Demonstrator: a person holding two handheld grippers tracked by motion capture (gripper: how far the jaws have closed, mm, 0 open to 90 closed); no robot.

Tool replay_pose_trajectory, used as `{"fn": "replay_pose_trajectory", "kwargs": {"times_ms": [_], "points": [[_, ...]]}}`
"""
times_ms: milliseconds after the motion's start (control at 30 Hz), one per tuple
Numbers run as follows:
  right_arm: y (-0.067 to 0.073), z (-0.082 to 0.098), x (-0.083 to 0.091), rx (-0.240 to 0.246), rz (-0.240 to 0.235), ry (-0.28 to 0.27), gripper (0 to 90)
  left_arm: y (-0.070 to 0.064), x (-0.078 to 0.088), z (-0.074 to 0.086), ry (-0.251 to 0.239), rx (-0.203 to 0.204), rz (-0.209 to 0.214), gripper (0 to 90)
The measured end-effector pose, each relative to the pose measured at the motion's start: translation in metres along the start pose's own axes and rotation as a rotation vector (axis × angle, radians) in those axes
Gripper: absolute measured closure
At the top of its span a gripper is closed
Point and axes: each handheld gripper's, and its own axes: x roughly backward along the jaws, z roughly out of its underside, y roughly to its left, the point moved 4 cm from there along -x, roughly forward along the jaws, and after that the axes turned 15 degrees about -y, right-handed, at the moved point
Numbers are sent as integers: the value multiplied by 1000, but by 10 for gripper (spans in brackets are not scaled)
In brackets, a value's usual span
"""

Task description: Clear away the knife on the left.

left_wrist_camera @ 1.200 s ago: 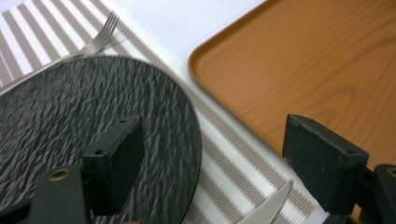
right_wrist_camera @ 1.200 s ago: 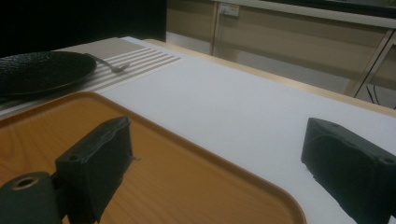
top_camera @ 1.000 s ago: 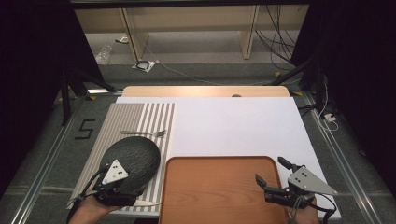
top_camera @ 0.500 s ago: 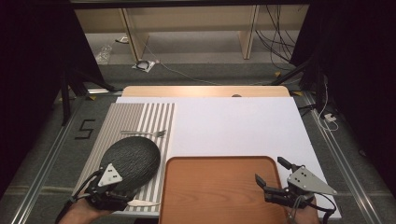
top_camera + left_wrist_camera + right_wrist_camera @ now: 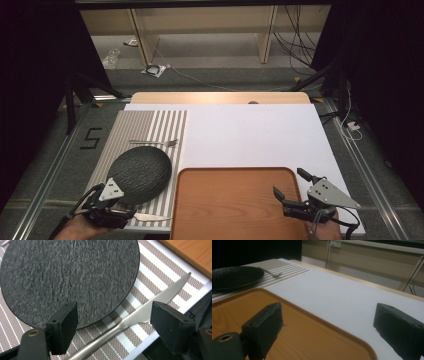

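Fingers of left gripper (image 5: 113, 325) spread, tilted down over knife (image 5: 140, 313); right gripper (image 5: 294, 192) spread, level.

Left tongs (image 5: 131, 214) over knife (image 5: 150, 217) (beside black plate (image 5: 140, 173)); right tongs (image 5: 291, 190) at tray (image 5: 230, 205).

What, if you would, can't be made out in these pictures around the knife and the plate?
- Knife handle end: cut off by the left gripper view's bottom edge.
- Plate near rim: covered by the left gripper in the high view.
- Fork tines: too small in the high view.
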Motion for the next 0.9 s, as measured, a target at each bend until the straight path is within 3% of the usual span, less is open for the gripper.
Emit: {"fn": "replay_pose_trajectory", "kwargs": {"times_ms": [533, 900], "points": [[1, 1, -1, -1, -1, 4, 98, 14, 2, 23, 105, 22, -14, 236], [1, 1, -1, 4, -4, 10, 98, 26, -6, 32, 189, 35, 4, 254]]}}
